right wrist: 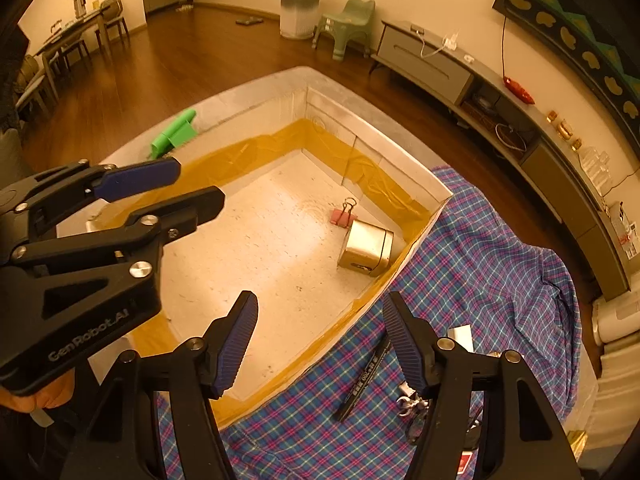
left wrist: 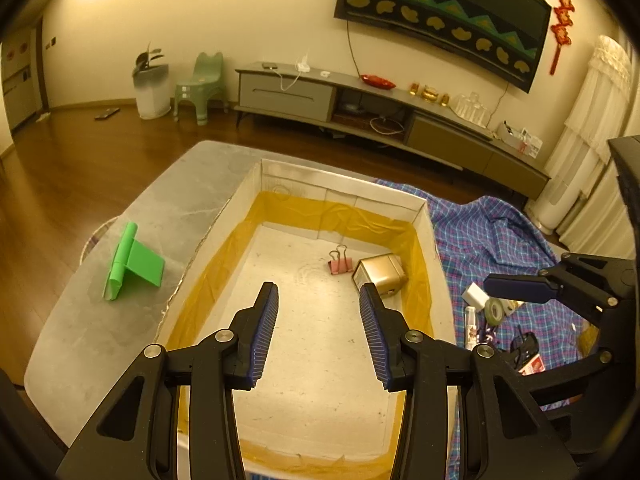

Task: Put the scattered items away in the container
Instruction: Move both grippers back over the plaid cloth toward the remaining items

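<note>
Hovering over the open white box (left wrist: 424,216), the left gripper (left wrist: 319,294) is holding its ribbed blue pads (left wrist: 266,332) apart with nothing between them, and most of the box's pale, speckled floor is lying bare beneath it, leaving free room toward the near and left walls. The box is sitting on a grey marbled tabletop (left wrist: 80,320), its inner walls banded low down with glossy, wrinkled yellow tape (left wrist: 224,264). In the far right corner a pink binder clip (left wrist: 340,265) with wire handles is lying just beside a small brass-coloured metal tin (left wrist: 380,276) tipped on its side, and the tin is resting close to the right wall; both are sitting ahead of the left gripper's fingertips, apart from them. A bright green plastic stand (left wrist: 134,264) is standing on the tabletop outside the box's left wall. The right gripper (right wrist: 320,312) is hanging over the box's near right edge, its jaws spread wide and empty, one finger over the box floor and the other over the rumpled blue-and-pink plaid cloth (right wrist: 500,248). On that cloth, just below this gripper, a black pen (right wrist: 364,380) is lying diagonally beside a metal key clasp (right wrist: 410,400) and a small white card (right wrist: 462,336), all outside the box.
</note>
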Available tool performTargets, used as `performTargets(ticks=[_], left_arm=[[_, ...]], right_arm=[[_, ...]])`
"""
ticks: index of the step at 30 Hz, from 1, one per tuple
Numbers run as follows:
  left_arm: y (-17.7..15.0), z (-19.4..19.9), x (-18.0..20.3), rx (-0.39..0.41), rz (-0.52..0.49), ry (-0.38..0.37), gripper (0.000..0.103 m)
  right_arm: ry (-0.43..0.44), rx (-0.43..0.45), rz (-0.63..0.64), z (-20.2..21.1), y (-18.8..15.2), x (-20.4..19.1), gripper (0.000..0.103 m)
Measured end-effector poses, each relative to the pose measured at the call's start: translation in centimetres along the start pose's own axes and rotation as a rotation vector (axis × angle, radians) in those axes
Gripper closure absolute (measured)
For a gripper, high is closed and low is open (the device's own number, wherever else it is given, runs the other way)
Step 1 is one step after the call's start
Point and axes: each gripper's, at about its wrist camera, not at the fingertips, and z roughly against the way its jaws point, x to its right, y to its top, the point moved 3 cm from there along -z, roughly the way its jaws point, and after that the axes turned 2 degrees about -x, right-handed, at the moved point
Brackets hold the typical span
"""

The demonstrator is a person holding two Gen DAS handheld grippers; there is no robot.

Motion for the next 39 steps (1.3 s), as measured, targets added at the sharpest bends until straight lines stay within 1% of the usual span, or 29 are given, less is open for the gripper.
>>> performTargets(ticks=[11,16,20,27,33,39], left_arm=[[-1.4,2.4,0.9,0.046,0.004,-0.018,0.058],[-2.5,3.6,1.7,0.066,0.019,-0.048,0.057],[-3.6,4.7,2.2,0.095,0.033,-0.063,0.057],[-5.2,5.9,2.6,0.137,0.046,-0.061,0.057],[-6.1,6.2,4.4,0.152,-0.005,-0.085,0.057],[-6.6,6.6,7.8,0.187,-0.102,-0.122,0.057]], right_arm=[[0.050,0.146,-0.043,4.0,-2.8,-0.6,0.036],[0.077,0.213,-0.058,5.7,-4.2,-0.4,0.035],[0.088,0.262,-0.062,6.9,-5.4,-0.2,0.033],[0.082,0.343,-0.043,8.7,-8.0,-0.1,0.032],[0.064,0.411,-0.037,9.8,-10.4,0.3,0.031],[0.067,0.434,-0.100,9.6,-13.1,2.5,0.031]])
